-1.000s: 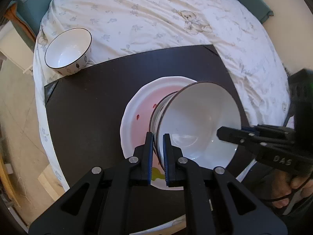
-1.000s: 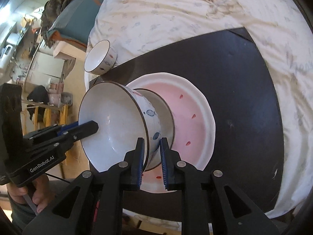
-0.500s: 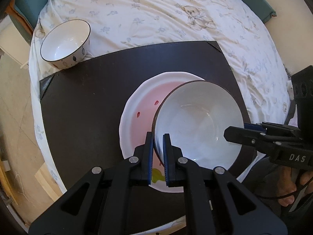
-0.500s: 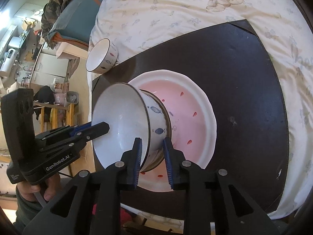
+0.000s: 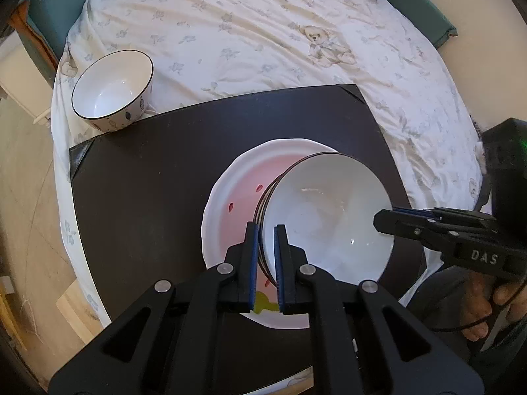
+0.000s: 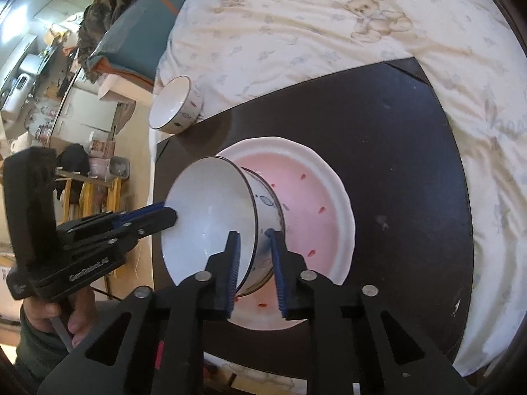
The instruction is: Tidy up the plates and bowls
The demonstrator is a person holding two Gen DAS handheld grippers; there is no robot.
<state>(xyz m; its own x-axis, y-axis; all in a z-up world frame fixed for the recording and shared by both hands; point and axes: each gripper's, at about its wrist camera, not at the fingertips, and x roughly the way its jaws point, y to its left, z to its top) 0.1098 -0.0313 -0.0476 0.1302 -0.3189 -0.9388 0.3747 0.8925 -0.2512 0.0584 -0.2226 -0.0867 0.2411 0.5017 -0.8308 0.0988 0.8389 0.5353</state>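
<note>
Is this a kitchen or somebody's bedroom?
Most likely a bedroom. A bed sheet printed with teddy bears and flowers covers a bed, and a dark board lies on it as a work surface for the plate and bowls. Cluttered shelves show past the bed's edge.

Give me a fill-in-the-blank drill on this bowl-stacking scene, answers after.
1. The left gripper has its fingers shut on the held bowl's ___.
2. That bowl is over a ___ plate.
3. Exactly ___ spare bowl stands by the dark mat's corner.
4. The sheet is printed with a teddy ___.

Answers: rim; pink; one; bear
</note>
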